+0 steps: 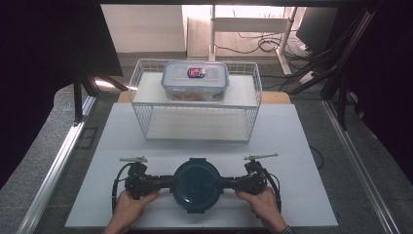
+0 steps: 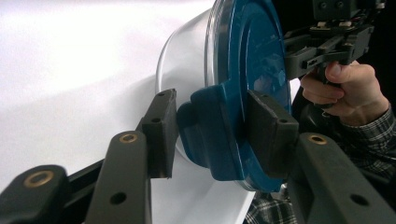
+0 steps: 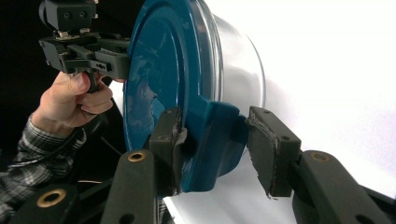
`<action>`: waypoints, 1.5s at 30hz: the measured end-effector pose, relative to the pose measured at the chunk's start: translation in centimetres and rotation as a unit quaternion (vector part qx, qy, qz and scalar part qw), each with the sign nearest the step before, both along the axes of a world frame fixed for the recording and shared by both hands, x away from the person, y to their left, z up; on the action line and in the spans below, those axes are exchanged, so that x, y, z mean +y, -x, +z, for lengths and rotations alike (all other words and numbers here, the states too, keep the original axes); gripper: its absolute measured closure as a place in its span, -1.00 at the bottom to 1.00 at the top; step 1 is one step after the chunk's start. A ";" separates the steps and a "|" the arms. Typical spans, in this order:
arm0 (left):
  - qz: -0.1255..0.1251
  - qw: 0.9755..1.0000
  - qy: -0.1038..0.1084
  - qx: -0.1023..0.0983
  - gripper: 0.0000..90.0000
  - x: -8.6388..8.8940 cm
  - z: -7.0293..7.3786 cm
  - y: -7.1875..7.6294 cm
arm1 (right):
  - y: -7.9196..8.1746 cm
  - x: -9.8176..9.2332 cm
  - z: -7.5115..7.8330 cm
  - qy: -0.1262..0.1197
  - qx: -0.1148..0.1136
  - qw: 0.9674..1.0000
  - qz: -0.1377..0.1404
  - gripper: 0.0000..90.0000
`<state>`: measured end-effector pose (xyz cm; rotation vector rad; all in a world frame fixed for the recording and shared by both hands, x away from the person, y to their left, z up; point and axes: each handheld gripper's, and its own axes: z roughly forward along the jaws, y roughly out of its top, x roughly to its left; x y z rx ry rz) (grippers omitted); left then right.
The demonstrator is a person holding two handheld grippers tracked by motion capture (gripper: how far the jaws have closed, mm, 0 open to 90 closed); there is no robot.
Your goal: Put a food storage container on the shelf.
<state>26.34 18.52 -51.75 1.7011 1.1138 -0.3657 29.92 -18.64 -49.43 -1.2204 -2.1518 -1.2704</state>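
Note:
A round clear container (image 1: 197, 184) with a dark blue lid sits near the front of the white table, between both hands. My left gripper (image 1: 168, 183) comes in from the left and my right gripper (image 1: 225, 184) from the right, each at a side tab of the lid. In the left gripper view my left gripper (image 2: 215, 135) has its pads (image 2: 161, 133) against the blue tab (image 2: 210, 116). In the right gripper view my right gripper (image 3: 215, 144) clasps the opposite tab (image 3: 219, 135), one pad (image 3: 170, 140) on the lid's top and the other below.
A white wire rack (image 1: 251, 119) stands at the back middle of the table (image 1: 302, 195). On its top shelf rests a rectangular clear box (image 1: 195, 80) with a blue-rimmed lid. Metal rails run along both table sides.

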 end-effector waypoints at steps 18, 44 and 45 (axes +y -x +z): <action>-0.012 1.000 0.019 0.018 0.23 0.0 -0.4 0.5 | 0.5 -0.3 -1.0 -0.029 0.042 0.999 -0.008 0.24; 0.008 0.998 0.015 -0.065 0.27 0.6 6.0 -1.4 | -1.3 0.4 5.9 -0.037 -0.078 0.996 -0.008 0.28; 0.008 0.997 0.014 -0.070 0.27 0.6 6.5 -1.6 | -1.5 0.4 6.2 -0.038 -0.082 0.996 -0.008 0.28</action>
